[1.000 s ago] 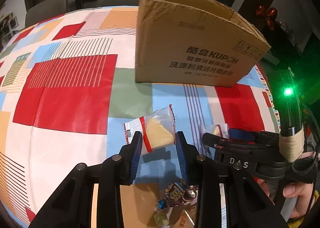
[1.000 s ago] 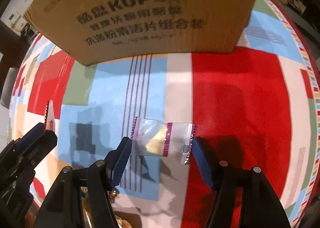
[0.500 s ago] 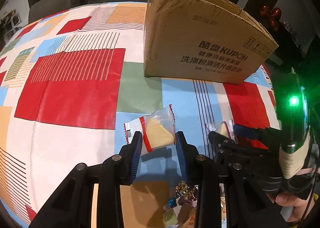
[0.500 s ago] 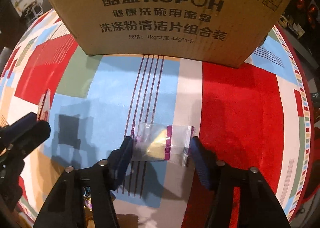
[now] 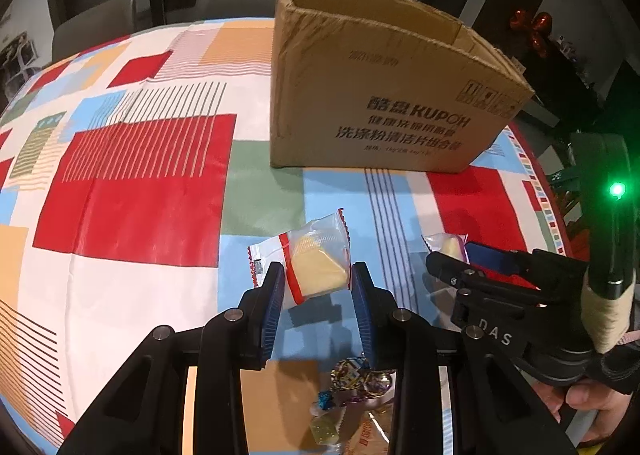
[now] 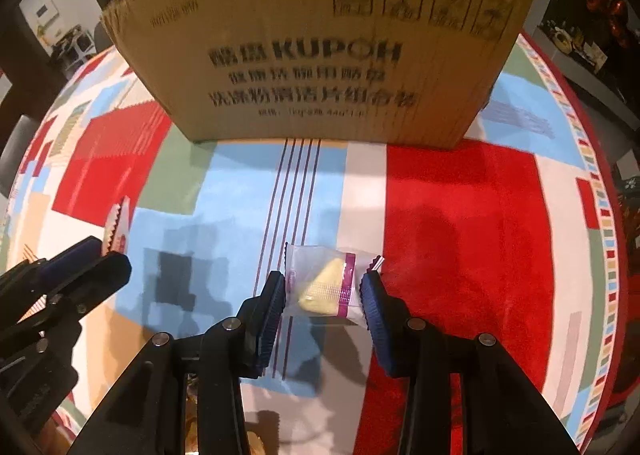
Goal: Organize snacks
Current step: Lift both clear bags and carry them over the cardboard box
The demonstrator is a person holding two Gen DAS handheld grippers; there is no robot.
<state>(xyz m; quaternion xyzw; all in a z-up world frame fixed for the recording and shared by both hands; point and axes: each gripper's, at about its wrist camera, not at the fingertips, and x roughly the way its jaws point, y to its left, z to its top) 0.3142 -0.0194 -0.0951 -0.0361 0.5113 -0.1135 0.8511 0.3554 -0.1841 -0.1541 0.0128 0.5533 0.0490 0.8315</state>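
Bright patchwork cloth covers the bench (image 5: 132, 191), cardboard box (image 5: 384, 111) at its far side. Left tool (image 5: 316, 287) grips a red-banded snack packet (image 5: 316, 263) — right tool (image 6: 324, 287), jaws just closing, clasps a purple-banded snack packet (image 6: 324, 283).

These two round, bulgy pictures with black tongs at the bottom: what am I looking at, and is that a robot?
No robot: a person holds a two-fingered grabbing tool in each hand, and each tool carries a wide-angle camera looking along its fingers, hence the bulge. One picture is from the left gripper, the other from the right gripper. Both look down on a round table with a colourful tablecloth, where an open cardboard box stands. The left tool pinches a red-striped snack packet. The right tool's fingers have just been closing and now press on a purple-striped snack packet. A few loose wrapped sweets lie near the table's edge.
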